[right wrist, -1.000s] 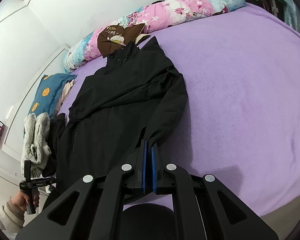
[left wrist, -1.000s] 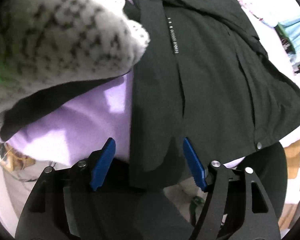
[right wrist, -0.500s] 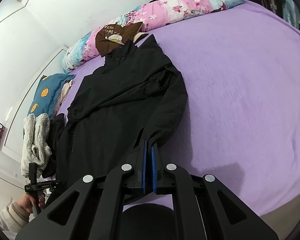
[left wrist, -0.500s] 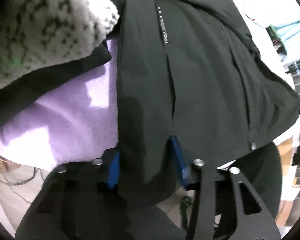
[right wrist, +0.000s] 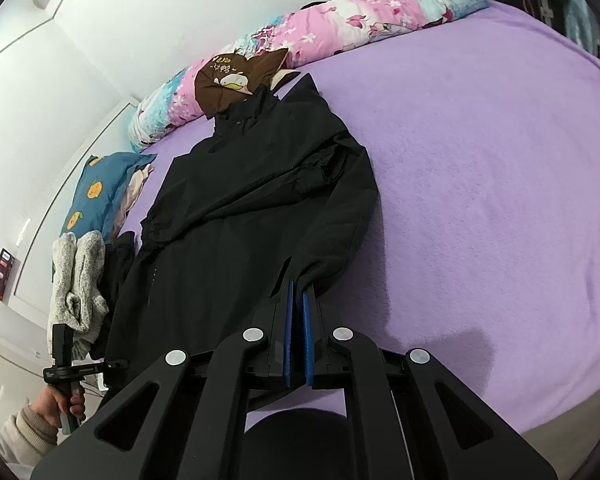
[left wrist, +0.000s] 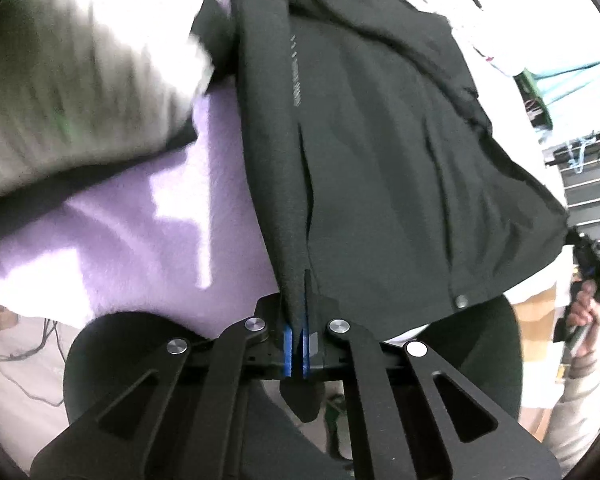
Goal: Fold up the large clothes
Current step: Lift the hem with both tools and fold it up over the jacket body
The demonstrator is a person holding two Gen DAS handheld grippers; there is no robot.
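Both grippers' fingers clamp jacket hem, left and right; ahead it lies unfolded on the bed

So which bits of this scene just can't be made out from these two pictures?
- Left wrist view: the pale knit pile is motion-blurred, so its pattern is lost.
- Left wrist view: the small print on the black jacket is too tiny to read.
- Right wrist view: the jacket fabric inside the right gripper is hidden by the blue pads.
- Right wrist view: the jacket's hem is covered by the gripper body.
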